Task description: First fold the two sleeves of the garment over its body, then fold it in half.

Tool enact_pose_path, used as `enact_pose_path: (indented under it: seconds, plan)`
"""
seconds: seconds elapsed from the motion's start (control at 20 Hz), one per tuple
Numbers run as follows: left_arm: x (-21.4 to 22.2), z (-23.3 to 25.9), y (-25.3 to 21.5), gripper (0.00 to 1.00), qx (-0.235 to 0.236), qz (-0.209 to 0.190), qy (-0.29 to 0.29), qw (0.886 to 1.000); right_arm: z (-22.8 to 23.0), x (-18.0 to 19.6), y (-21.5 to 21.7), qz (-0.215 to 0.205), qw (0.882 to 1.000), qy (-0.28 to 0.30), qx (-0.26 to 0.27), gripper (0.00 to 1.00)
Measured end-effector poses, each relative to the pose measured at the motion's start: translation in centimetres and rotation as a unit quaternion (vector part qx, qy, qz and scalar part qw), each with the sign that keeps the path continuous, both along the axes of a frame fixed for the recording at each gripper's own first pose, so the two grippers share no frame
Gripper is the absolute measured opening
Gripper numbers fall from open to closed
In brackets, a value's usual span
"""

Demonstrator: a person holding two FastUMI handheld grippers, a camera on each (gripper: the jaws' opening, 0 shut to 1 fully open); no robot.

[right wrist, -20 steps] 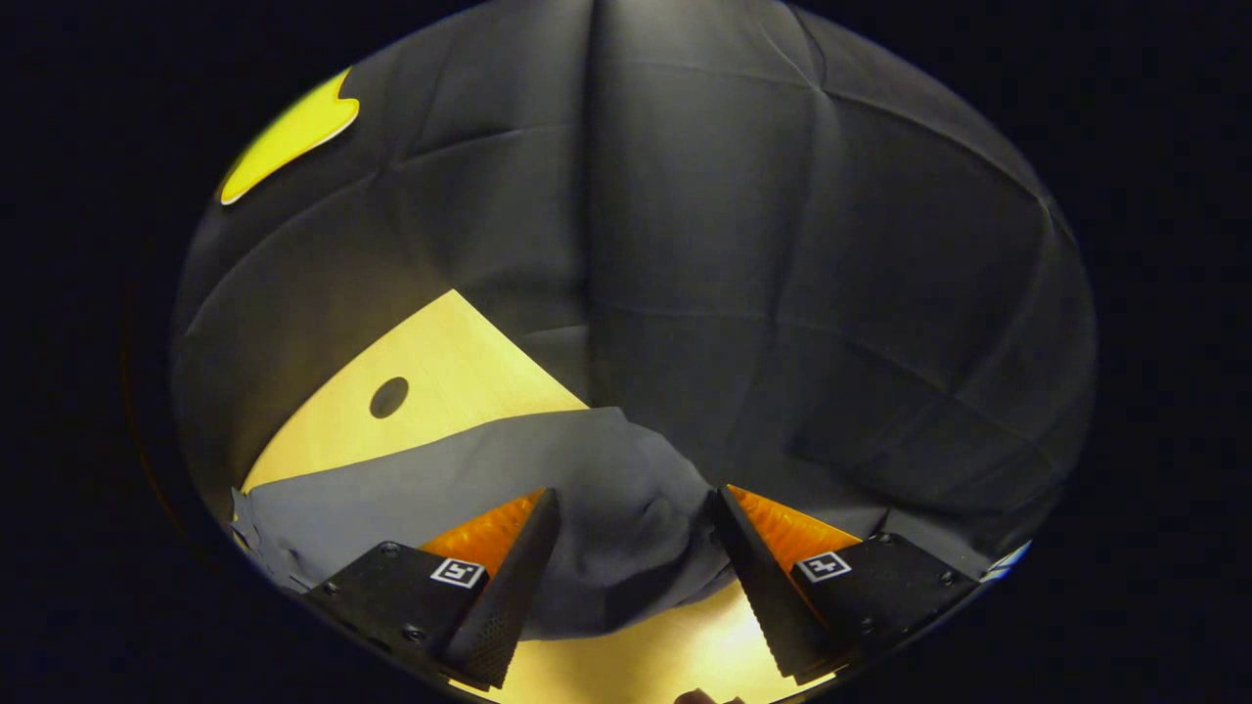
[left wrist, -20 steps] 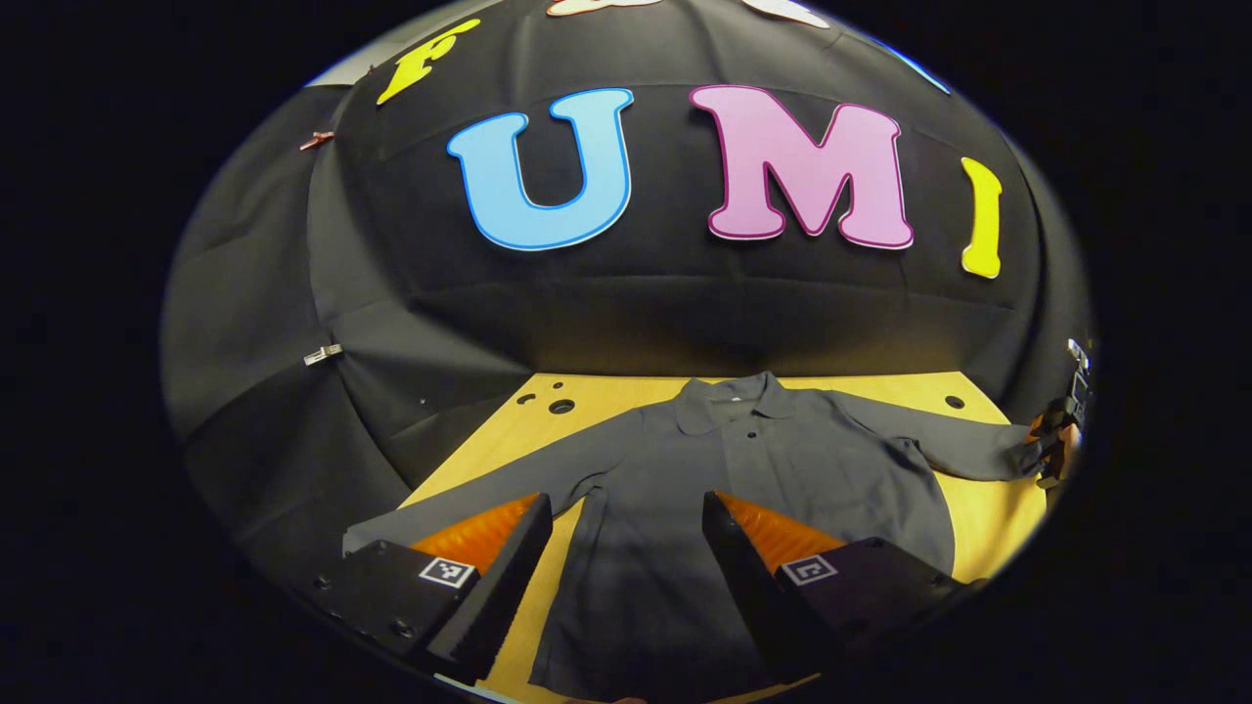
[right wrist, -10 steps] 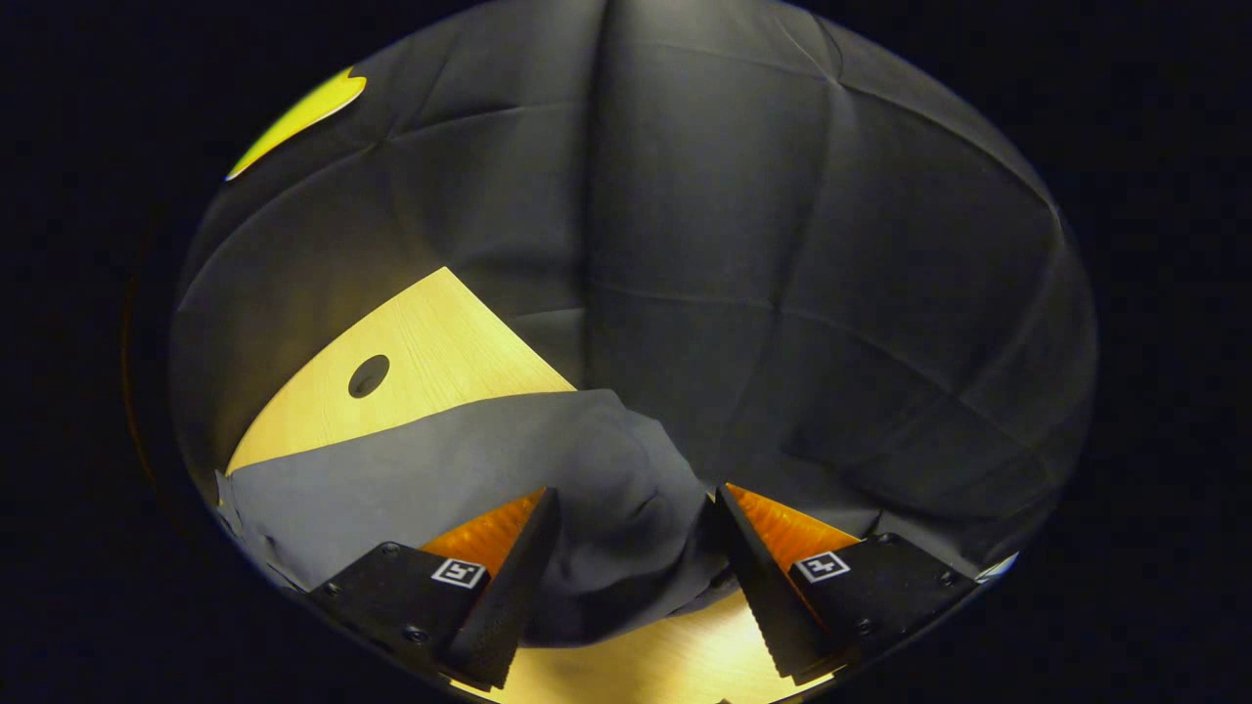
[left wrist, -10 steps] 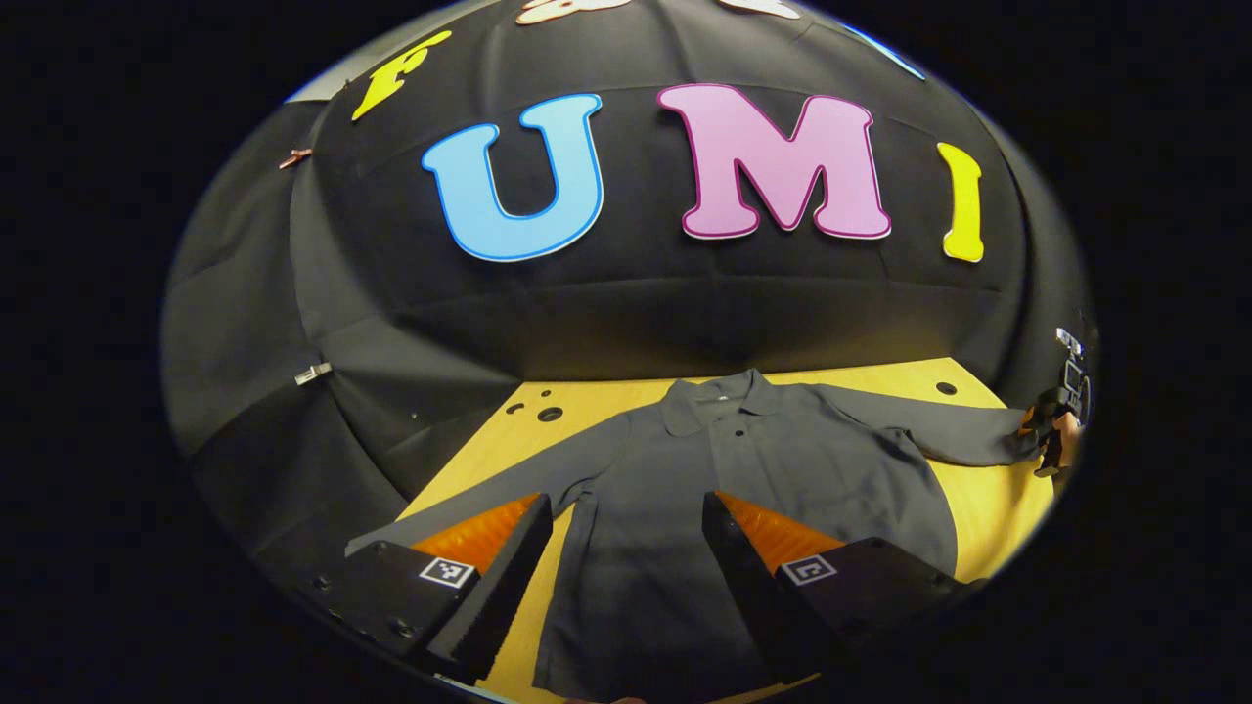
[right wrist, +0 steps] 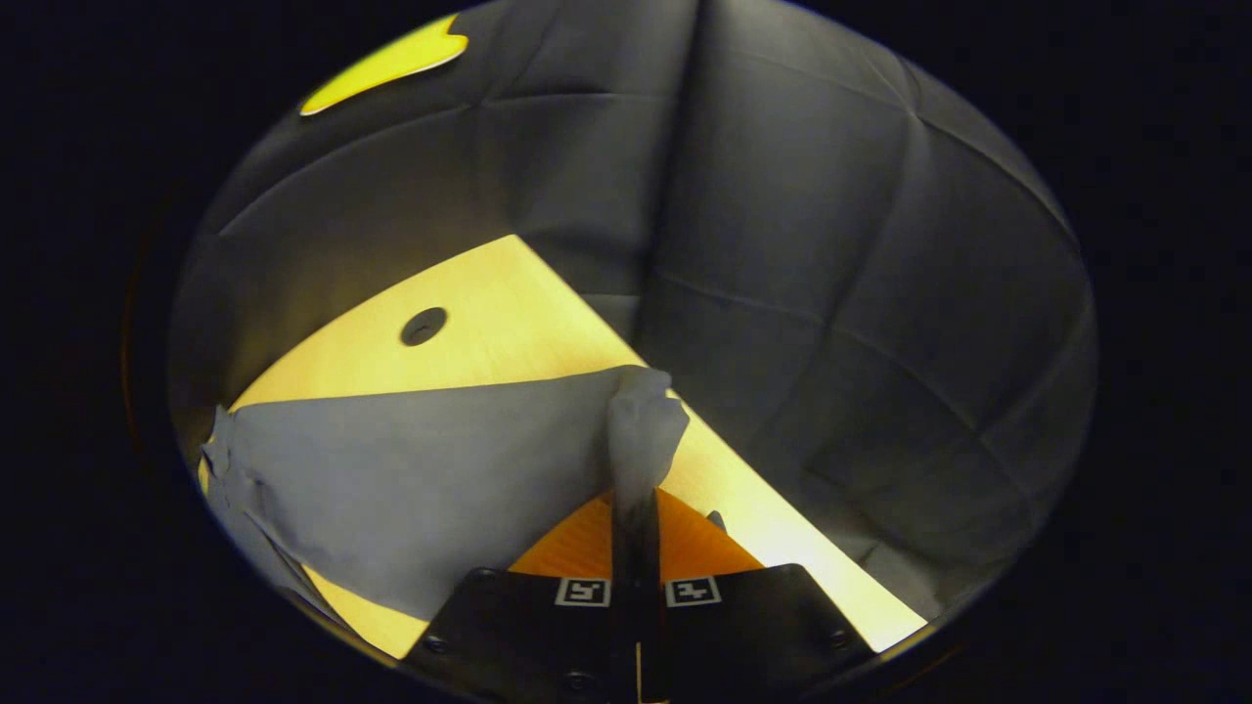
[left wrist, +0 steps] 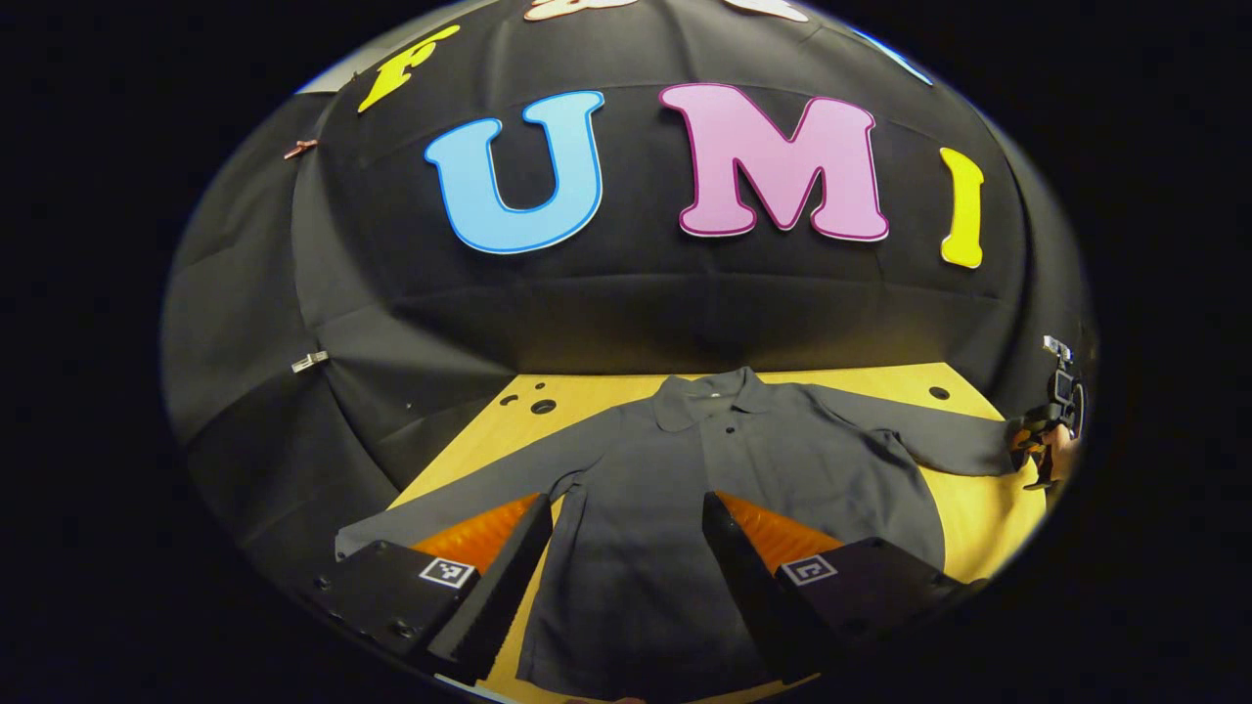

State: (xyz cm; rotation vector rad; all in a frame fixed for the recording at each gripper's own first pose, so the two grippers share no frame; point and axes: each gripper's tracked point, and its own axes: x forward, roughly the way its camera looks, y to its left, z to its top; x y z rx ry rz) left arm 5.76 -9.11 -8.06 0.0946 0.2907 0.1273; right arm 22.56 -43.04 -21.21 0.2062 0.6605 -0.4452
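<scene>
A dark grey long-sleeved shirt (left wrist: 724, 469) lies spread flat on the yellow wooden table (left wrist: 978, 508), collar toward the back wall. My left gripper (left wrist: 626, 501) hovers open over the shirt's lower body, holding nothing. The shirt's left sleeve (left wrist: 469, 484) runs out toward the table's left edge. At the far right, the other gripper (left wrist: 1047, 435) and a hand sit at the end of the right sleeve (left wrist: 929, 435). In the right gripper view my right gripper (right wrist: 636, 501) is shut on the sleeve cuff (right wrist: 641, 420), which bunches up above the fingertips. The sleeve (right wrist: 411, 460) stretches away to the left.
The table (right wrist: 489, 303) has a round hole (right wrist: 423, 326) near its back right corner and several small holes (left wrist: 536, 403) at the back left. Black cloth walls stand close behind and to both sides. The right table edge (right wrist: 782, 518) runs just beside the cuff.
My right gripper went from open around the sleeve end to shut on the cuff, pinching it into a ridge. The left gripper has barely shifted and stays open.
</scene>
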Motion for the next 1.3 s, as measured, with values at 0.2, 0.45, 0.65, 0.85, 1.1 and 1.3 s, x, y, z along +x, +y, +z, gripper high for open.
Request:
enact_pose_path:
  seconds: [0.2,0.45,0.65,0.85,1.1,1.3]
  plan:
    - [-0.4,-0.4,0.1,0.98,-0.019,0.008,-0.003,1.0,1.2,-0.8,0.8,0.025,0.999,0.006,-0.025,0.05]
    - [-1.3,-1.0,1.6,0.98,-0.032,0.026,-0.005,0.999,6.3,-1.1,2.6,0.031,0.998,-0.047,-0.019,0.05]
    - [-2.3,-1.5,3.0,0.98,-0.034,0.039,-0.003,0.999,10.0,-1.6,3.4,0.066,0.994,-0.079,-0.035,0.05]
    - [-2.8,-1.3,3.2,0.98,-0.043,0.042,-0.013,0.998,11.7,-1.7,4.7,0.11,0.99,-0.083,-0.038,0.05]
    - [-4.6,-1.1,4.9,0.98,-0.045,0.063,-0.023,0.997,15.1,-2.8,6.5,0.162,0.981,-0.097,-0.04,0.05]
    - [-6.2,-2.0,7.2,0.98,-0.061,0.089,-0.016,0.994,17.3,-2.9,8.9,0.212,0.971,-0.1,-0.047,0.05]
